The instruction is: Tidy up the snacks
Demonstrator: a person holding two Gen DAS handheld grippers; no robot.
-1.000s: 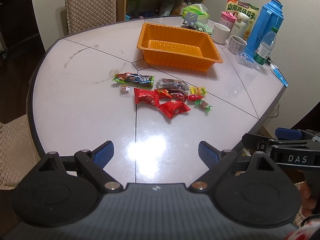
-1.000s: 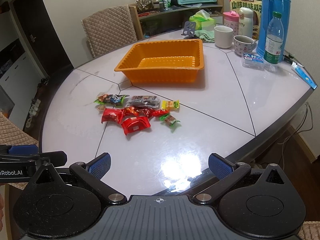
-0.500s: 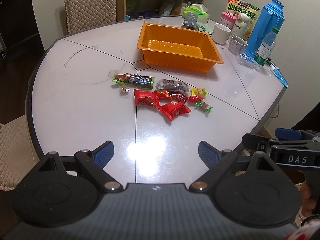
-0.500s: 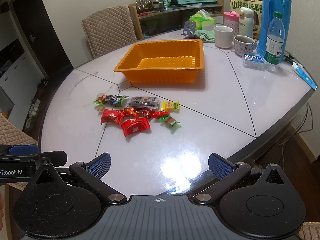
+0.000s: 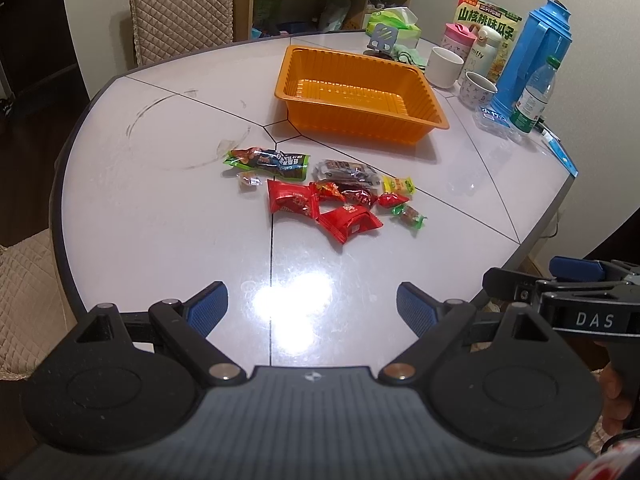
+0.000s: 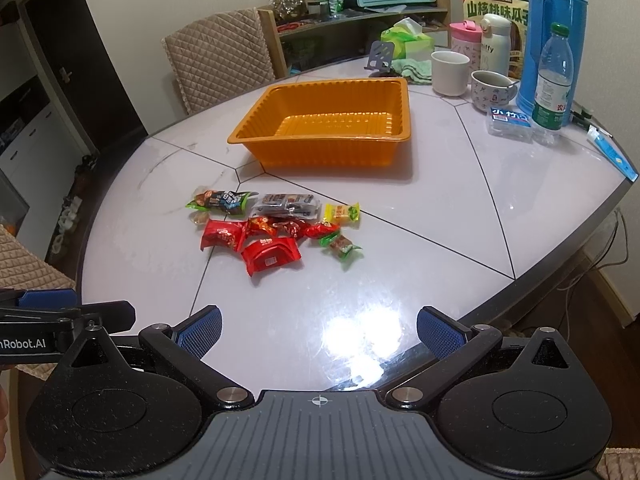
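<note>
Several wrapped snacks lie in a loose cluster mid-table: two red packets (image 5: pixel 349 222) (image 6: pixel 271 255), a green-and-blue bar (image 5: pixel 267 160) (image 6: pixel 221 201), a dark clear-wrapped pack (image 5: pixel 346 171) (image 6: pixel 286 205), a yellow candy (image 5: pixel 397 185) (image 6: pixel 341 213) and a green-wrapped candy (image 5: pixel 409 216) (image 6: pixel 343 245). Behind them an orange tray (image 5: pixel 362 120) (image 6: pixel 320 148) stands with nothing inside. My left gripper (image 5: pixel 312 308) hangs open over the near table edge, well short of the snacks. My right gripper (image 6: pixel 319 330) is open too, beside it to the right, holding nothing.
Along the far right of the white table (image 6: pixel 540 200) stand a blue thermos (image 6: pixel 554 40), a water bottle (image 6: pixel 554 80), two mugs (image 6: pixel 450 73), small bottles and a tissue pack (image 6: pixel 509 124). Padded chairs (image 6: pixel 218 60) sit behind and at left. A hand (image 5: pixel 616 404) shows at lower right.
Both grippers have drifted slightly forward and up; the snacks and tray sit a little lower in the views. Nothing on the table moved, and both grippers stayed open.
</note>
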